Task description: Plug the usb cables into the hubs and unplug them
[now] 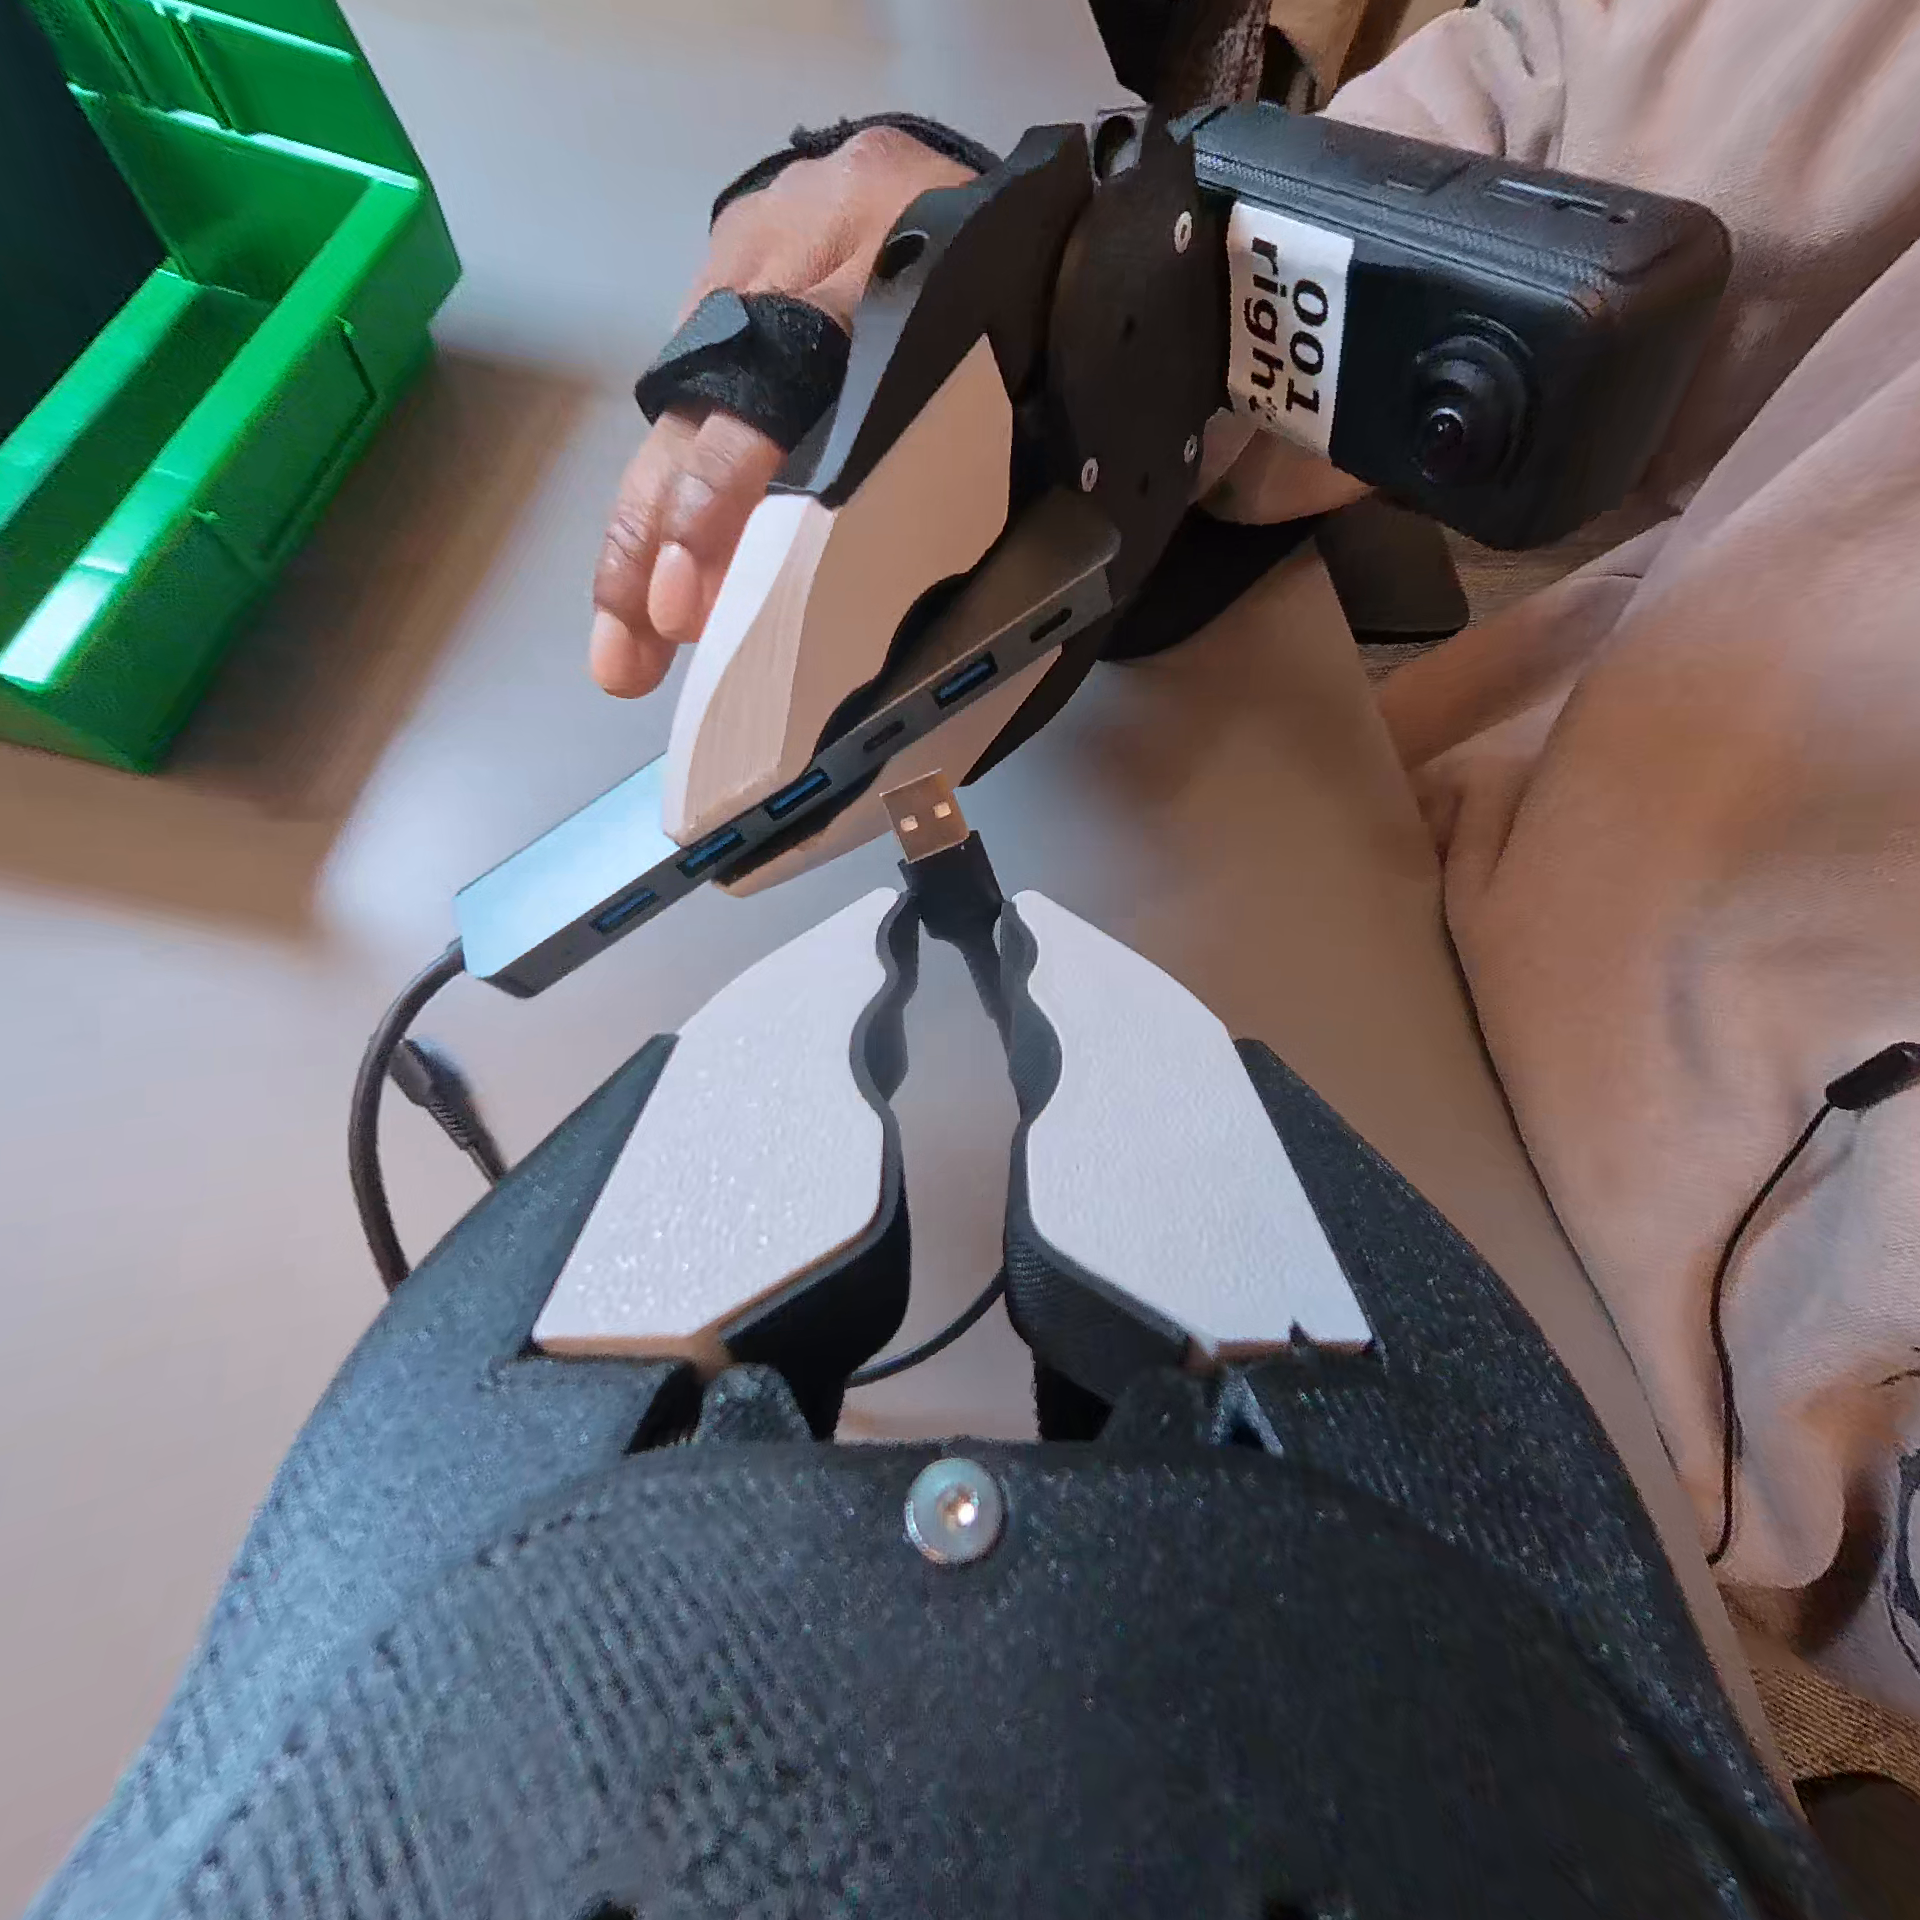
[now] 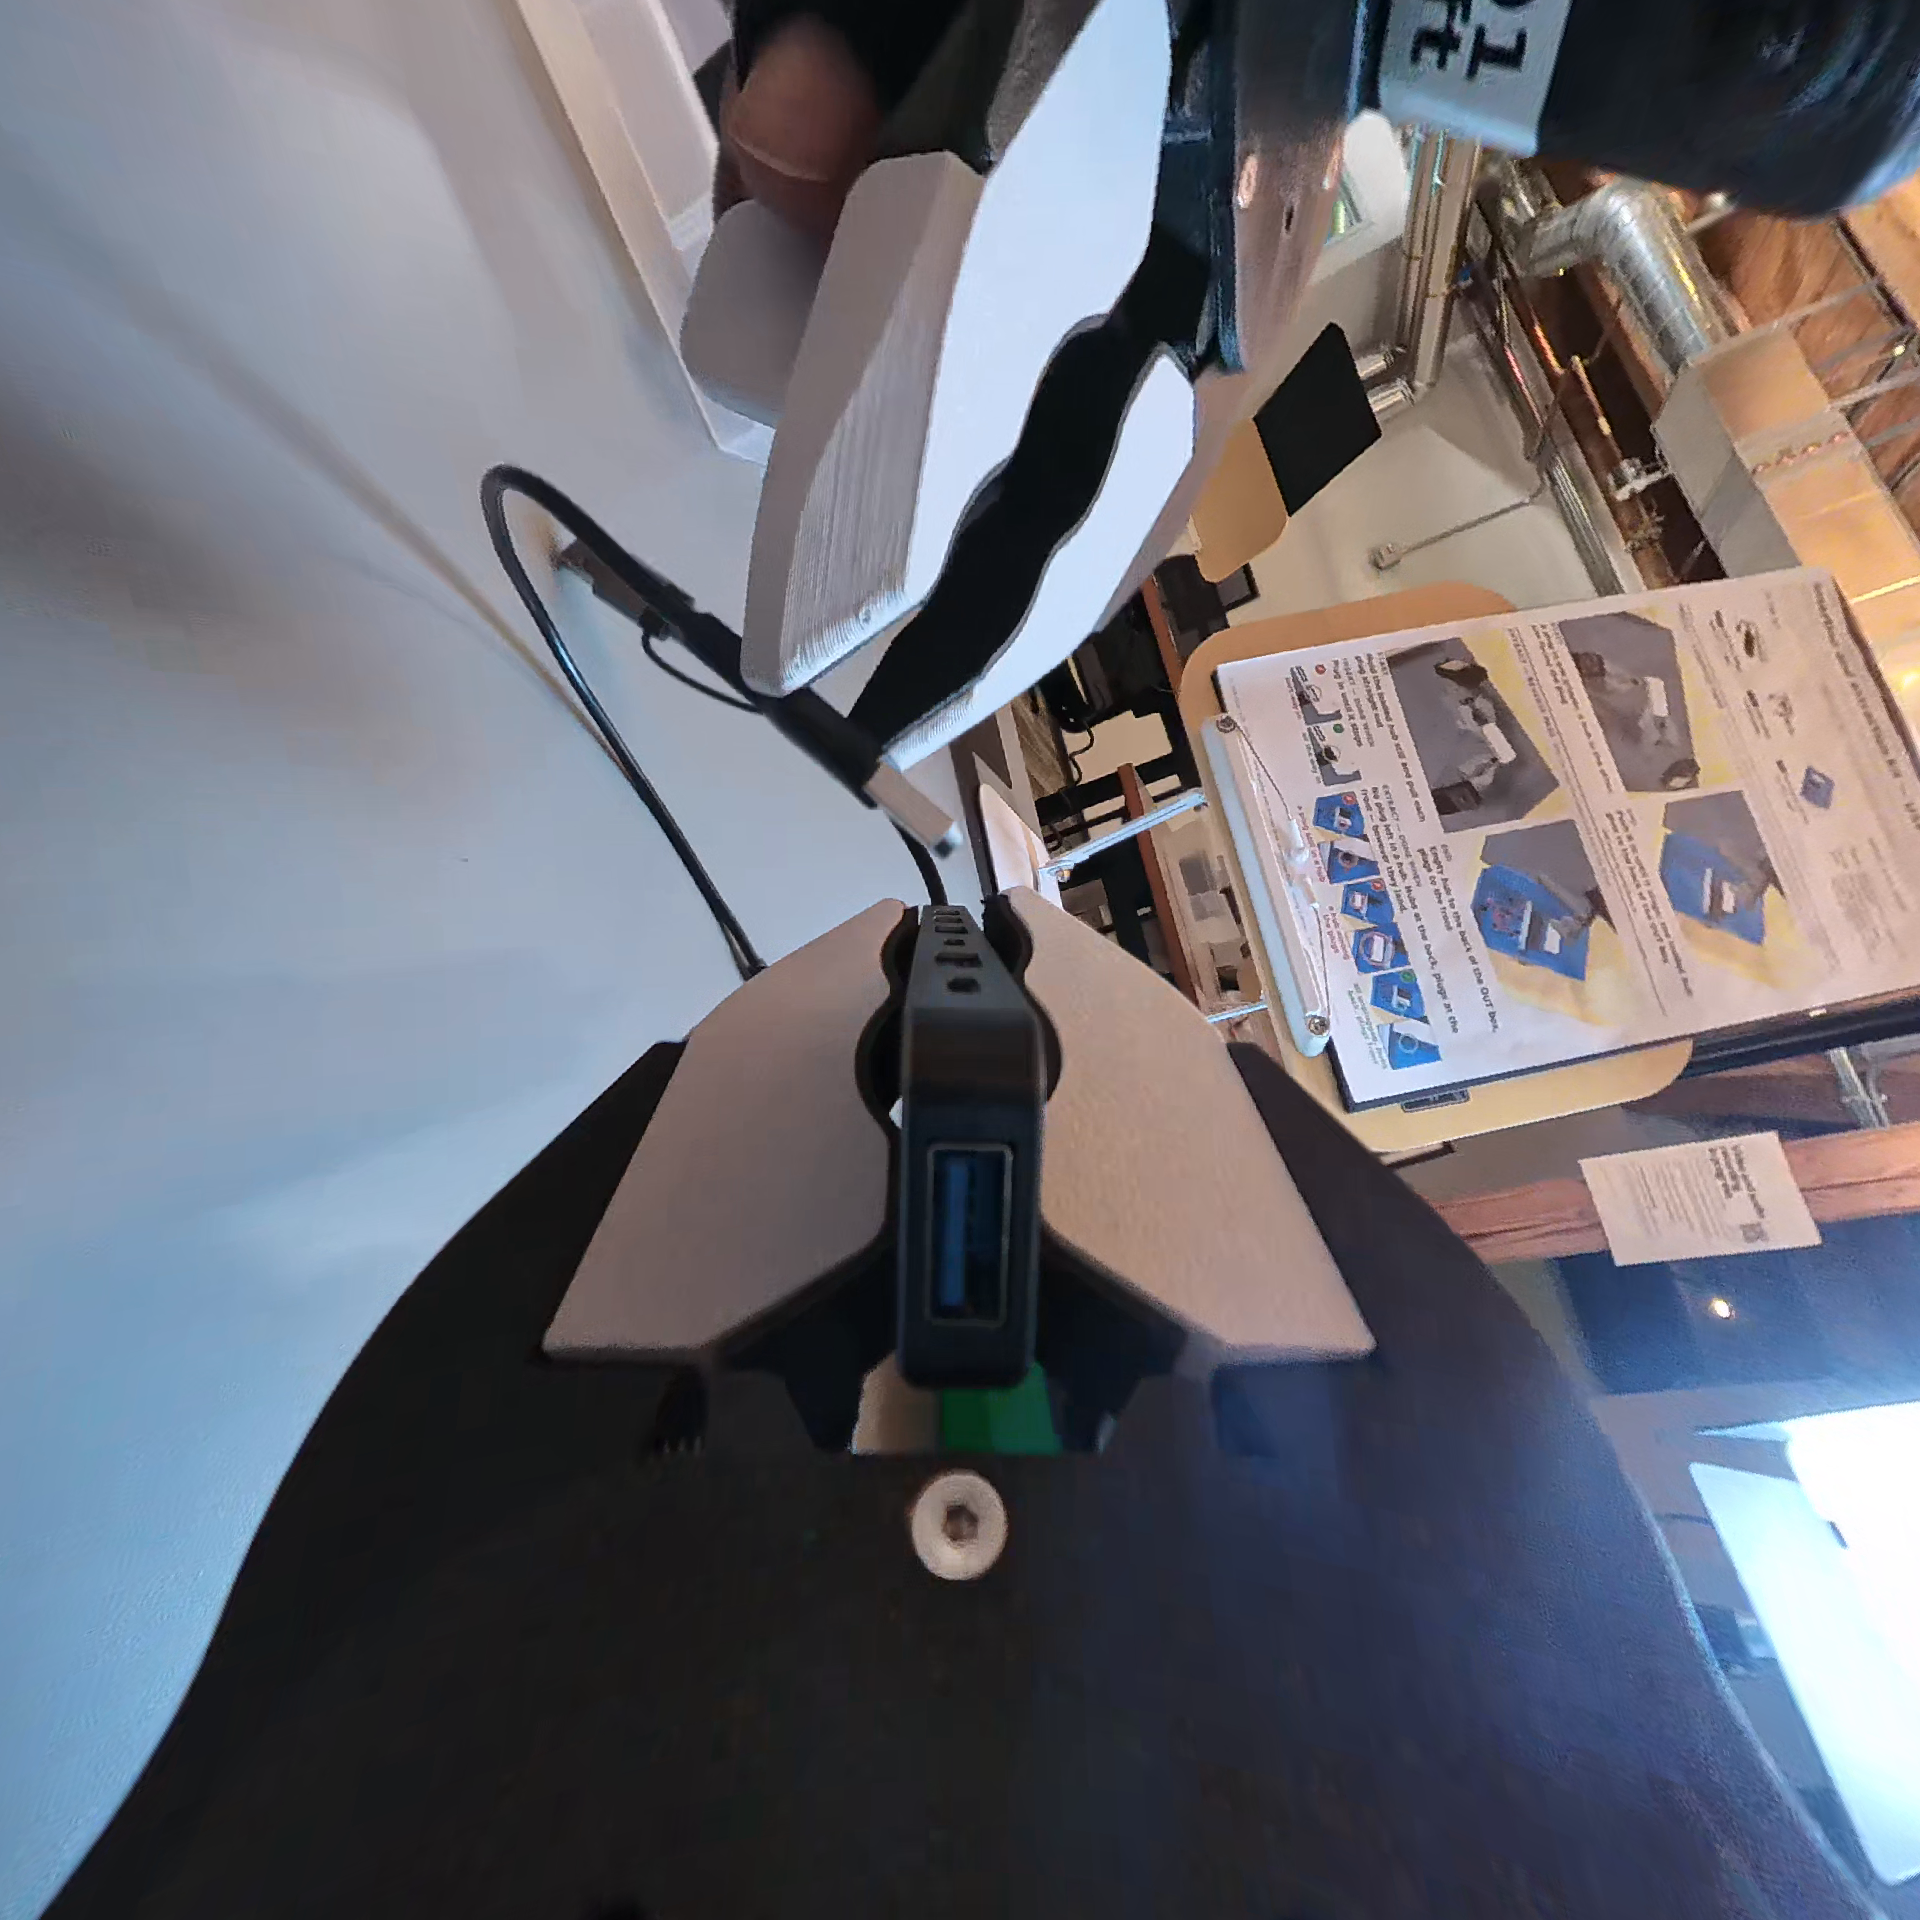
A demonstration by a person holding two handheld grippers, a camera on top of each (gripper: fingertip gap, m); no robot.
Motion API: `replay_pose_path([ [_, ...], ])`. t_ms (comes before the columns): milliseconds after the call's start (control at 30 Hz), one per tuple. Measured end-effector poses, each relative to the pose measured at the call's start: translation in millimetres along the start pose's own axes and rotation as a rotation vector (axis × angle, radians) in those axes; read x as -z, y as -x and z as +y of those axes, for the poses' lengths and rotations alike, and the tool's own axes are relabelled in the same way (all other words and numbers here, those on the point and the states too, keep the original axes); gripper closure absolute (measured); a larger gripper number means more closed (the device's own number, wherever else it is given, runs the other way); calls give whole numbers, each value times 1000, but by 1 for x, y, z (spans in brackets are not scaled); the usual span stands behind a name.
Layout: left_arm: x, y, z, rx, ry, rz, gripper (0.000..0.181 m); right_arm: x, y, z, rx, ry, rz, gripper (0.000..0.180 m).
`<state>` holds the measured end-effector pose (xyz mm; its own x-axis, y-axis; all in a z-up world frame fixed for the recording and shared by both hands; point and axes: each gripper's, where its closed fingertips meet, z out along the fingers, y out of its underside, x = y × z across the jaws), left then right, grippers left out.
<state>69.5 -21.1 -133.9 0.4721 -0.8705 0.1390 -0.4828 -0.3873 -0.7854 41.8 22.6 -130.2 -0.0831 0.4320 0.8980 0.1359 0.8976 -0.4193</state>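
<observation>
My left gripper [image 1: 954, 902] is shut on the black body of a USB cable plug [image 1: 928, 824]. Its silver tip points up at the grey USB hub [image 1: 582, 883], a short gap from the row of blue ports. My right gripper [image 1: 717, 842] is shut on that hub and holds it tilted above the table. In the right wrist view the right gripper [image 2: 954, 914] clamps the hub [image 2: 968, 1164] edge-on, one blue port facing the camera. The left gripper [image 2: 894, 665] shows above with the plug [image 2: 914, 805] sticking out towards the hub.
A green plastic bin [image 1: 208, 395] stands at the left on the pale table [image 1: 208, 1039]. The hub's own black cable [image 1: 384, 1122] loops under it. A person's light sleeve [image 1: 1662, 831] fills the right. An instruction sheet on a stand [image 2: 1538, 810] is behind. Tip to tip, the grippers are about 5 centimeters apart.
</observation>
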Motion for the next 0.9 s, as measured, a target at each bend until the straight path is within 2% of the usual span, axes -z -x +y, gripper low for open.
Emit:
replay_pose_path([
  [267,-8,-12,3,-13,-27,63,165,0,11,-7,139,16,-1,167],
  [667,-8,-20,4,-34,-54,89,165,1,10,-12,168,11,17,167],
  [900,-14,-20,9,43,39,95,165,-3,17,-7,209,37,-1,167],
])
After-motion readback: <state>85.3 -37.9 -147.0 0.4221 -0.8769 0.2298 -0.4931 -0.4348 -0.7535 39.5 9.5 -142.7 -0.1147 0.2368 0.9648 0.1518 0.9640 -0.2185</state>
